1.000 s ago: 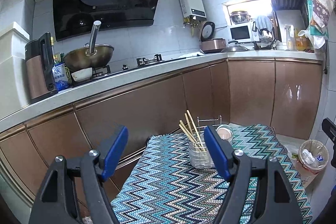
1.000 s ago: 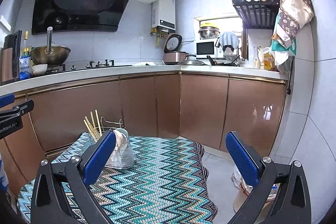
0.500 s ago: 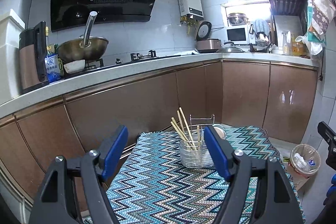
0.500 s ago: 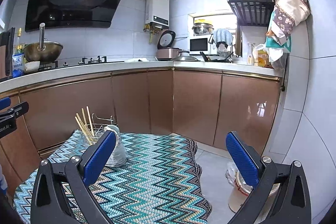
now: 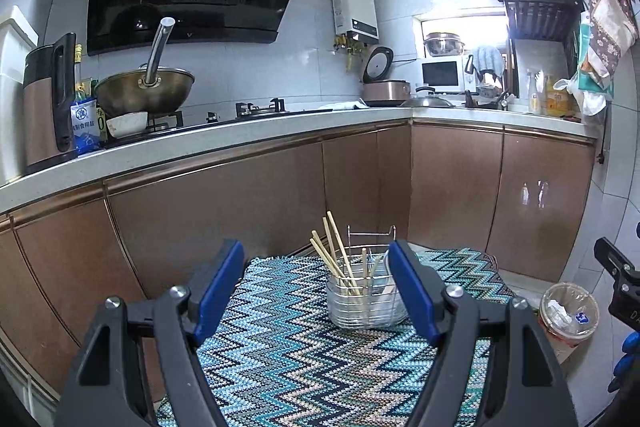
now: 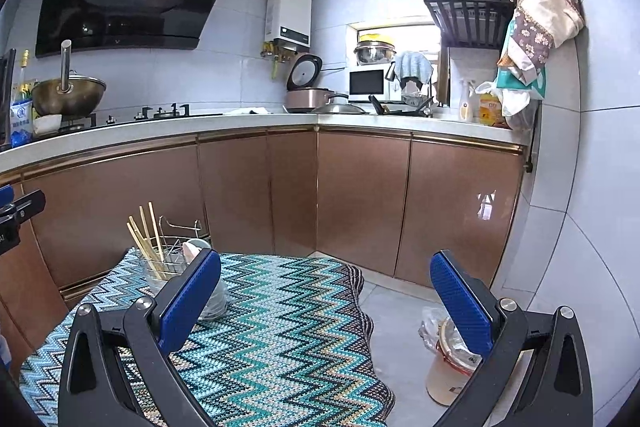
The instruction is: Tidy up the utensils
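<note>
— Pictured: wire utensil holder (image 5: 366, 301) on the zigzag-patterned cloth (image 5: 304, 363), near the far edge of the table, towards its middle. Wooden chopsticks (image 5: 334, 253) leaning up and out of it, tips fanned to the left. Something pale tucked in beside them, half hidden in the right wrist view; spoon or ladle, cannot tell which.

— Handling?

— Probably light and stiff, those chopsticks, thin and apt to roll or slip. Best taken mid-shaft, above the holder's rim, pinched across the bundle. Holder itself likely light too, liable to tip if dragged by its tall wire loop.

— And the two tools?

— Left gripper (image 5: 316, 291) held low and level, aimed straight at the holder, jaws wide apart, nothing between them. Right gripper (image 6: 326, 297) off to the right side, pointed over the table's right edge towards the floor, jaws likewise spread and empty.
</note>
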`<action>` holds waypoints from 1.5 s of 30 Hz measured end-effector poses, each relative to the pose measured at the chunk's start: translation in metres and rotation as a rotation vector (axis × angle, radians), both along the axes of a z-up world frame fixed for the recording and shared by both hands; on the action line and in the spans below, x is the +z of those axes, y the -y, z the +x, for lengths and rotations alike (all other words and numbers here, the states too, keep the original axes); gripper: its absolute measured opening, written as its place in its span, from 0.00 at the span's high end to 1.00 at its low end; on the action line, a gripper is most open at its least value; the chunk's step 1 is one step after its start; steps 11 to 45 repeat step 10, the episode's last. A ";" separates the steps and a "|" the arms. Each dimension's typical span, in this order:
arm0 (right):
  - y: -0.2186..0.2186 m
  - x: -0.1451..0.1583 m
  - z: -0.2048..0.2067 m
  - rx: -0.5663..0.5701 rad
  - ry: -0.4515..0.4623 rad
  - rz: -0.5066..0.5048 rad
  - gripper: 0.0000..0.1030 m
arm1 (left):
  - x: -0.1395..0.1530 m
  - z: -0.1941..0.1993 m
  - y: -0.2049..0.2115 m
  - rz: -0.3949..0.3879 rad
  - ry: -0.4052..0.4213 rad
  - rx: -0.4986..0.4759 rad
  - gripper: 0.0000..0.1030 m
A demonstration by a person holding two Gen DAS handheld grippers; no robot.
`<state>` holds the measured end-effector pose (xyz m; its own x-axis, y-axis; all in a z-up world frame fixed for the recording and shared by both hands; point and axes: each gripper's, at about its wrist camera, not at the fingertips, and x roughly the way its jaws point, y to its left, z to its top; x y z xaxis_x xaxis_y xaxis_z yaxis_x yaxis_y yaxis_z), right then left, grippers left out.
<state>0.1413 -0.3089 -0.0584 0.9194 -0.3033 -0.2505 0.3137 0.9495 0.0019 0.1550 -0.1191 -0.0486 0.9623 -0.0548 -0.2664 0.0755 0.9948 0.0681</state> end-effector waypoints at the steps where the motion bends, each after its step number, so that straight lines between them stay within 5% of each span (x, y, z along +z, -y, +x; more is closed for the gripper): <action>1: -0.001 0.000 0.001 -0.004 -0.003 -0.002 0.00 | 0.000 0.000 -0.001 0.000 0.002 0.001 0.29; 45: -0.006 0.001 0.001 -0.051 -0.022 -0.011 0.00 | 0.000 0.000 -0.009 -0.013 -0.002 -0.001 0.29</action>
